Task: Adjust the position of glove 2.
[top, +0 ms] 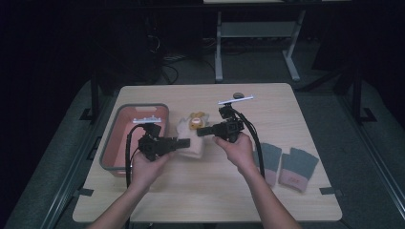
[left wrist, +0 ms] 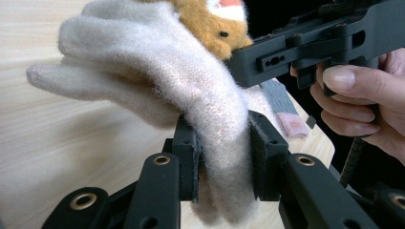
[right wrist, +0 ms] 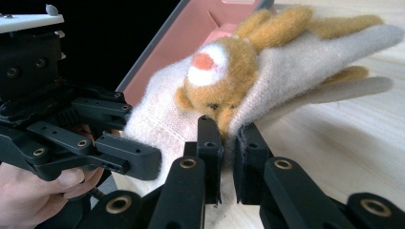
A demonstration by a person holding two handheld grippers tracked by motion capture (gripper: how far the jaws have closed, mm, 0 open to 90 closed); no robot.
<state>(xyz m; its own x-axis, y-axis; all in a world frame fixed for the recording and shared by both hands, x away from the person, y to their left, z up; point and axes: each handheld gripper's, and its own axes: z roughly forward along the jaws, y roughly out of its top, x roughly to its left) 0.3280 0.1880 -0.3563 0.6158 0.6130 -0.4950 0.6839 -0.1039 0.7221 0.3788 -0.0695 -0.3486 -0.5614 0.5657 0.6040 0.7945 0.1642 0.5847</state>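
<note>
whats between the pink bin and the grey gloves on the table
In the high view, between the pink bin and the grey gloves lie the cream glove, both grippers and hands.

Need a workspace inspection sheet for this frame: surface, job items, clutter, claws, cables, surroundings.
Surface: light wooden table, front part bare.
Job's things: cream glove with a brown plush animal face, held up between both claws; pink bin with grey rim at the table's left.
Clutter: two grey gloves with pink cuffs, lying flat at the right; small dark round thing near the far edge, too small to tell.
Claws: left claw shut on the cream glove's cuff end; right claw shut on the cream glove's edge by the face.
Cables: black cable trails from the right claw; another from the left.
Surroundings: dark room, grey desk frame behind.
</note>
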